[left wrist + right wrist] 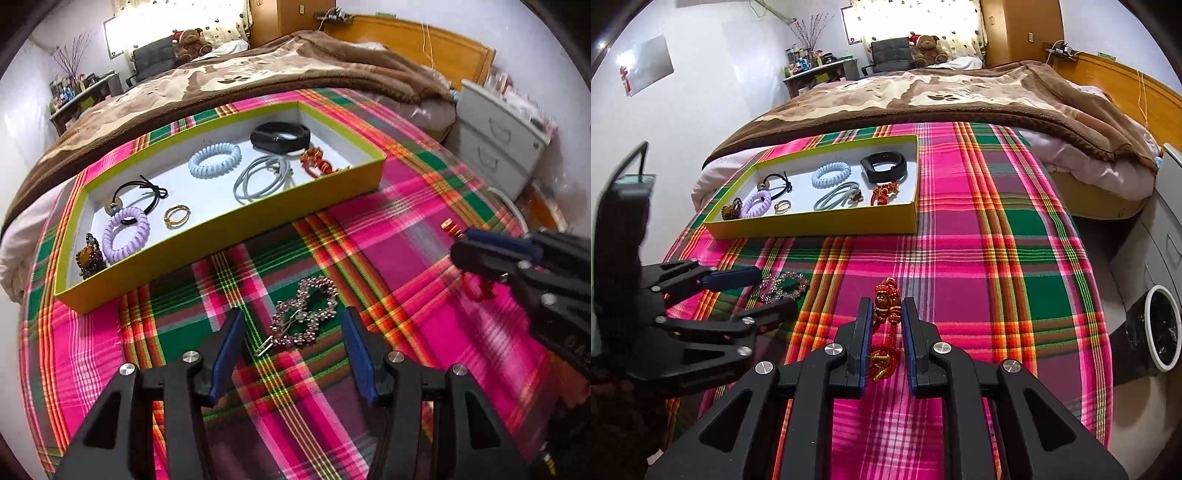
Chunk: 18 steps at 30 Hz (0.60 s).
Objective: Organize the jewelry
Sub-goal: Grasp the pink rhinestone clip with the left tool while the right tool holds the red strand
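Observation:
A yellow-green tray (236, 225) (820, 223) on the plaid cloth holds several pieces: spiral hair ties, a black band (280, 137), grey cord, a gold ring (177, 216) and a red ornament. My left gripper (291, 321) (775, 291) is open, its fingers on either side of a pink beaded clip (304, 315) (783, 286) lying on the cloth. My right gripper (885, 310) (461, 254) is shut on a red and gold beaded ornament (886, 314) just above the cloth.
The plaid cloth (406, 236) covers the near end of a bed, with a brown blanket (258, 85) behind the tray. A grey drawer unit (502, 136) stands at the right. A round white-rimmed bin (1161, 328) is on the floor.

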{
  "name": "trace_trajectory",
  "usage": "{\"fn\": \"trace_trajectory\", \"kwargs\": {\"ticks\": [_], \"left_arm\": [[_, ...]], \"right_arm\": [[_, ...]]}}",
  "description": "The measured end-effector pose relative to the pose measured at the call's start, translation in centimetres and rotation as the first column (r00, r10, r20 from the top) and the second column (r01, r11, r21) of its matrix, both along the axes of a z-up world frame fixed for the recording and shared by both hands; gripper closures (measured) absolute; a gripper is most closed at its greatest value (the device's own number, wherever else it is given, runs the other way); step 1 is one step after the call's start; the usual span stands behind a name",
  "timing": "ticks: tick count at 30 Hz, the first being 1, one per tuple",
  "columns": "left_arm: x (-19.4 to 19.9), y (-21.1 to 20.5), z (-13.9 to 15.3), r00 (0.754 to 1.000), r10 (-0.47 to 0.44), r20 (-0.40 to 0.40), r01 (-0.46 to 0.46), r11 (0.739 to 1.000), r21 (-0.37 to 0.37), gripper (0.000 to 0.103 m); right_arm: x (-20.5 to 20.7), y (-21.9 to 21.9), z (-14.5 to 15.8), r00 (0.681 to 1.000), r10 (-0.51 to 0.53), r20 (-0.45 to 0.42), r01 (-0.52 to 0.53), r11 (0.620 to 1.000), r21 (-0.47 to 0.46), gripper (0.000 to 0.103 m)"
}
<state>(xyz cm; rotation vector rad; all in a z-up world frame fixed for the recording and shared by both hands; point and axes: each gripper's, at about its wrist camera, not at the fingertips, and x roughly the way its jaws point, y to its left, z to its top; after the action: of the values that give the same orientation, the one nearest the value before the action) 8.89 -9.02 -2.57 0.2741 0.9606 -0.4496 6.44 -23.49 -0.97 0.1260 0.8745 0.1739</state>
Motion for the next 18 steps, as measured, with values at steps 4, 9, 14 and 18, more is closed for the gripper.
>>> {"fn": "trace_trajectory", "kwargs": {"ticks": [4, 9, 14, 18], "left_arm": [[-0.16, -0.59, 0.05, 0.999, -0.019, 0.044, 0.016, 0.998, 0.053, 0.046], [-0.02, -0.76, 0.18, 0.999, -0.04, 0.026, 0.039, 0.999, 0.034, 0.064], [-0.24, -0.89, 0.21, 0.999, -0.029, 0.02, 0.029, 1.0, 0.009, 0.066], [-0.39, -0.6, 0.31, 1.0, -0.016, 0.019, 0.016, 1.0, -0.004, 0.066]], "right_arm": [[0.11, -0.29, -0.19, 1.0, -0.003, -0.003, 0.003, 1.0, 0.006, 0.087], [0.13, -0.45, -0.18, 1.0, -0.001, 0.0, 0.001, 1.0, 0.014, 0.087], [0.09, -0.36, -0.17, 1.0, 0.0, 0.001, 0.0, 1.0, 0.012, 0.087], [0.04, -0.3, -0.17, 1.0, -0.001, 0.002, 0.001, 1.0, 0.011, 0.087]]}}
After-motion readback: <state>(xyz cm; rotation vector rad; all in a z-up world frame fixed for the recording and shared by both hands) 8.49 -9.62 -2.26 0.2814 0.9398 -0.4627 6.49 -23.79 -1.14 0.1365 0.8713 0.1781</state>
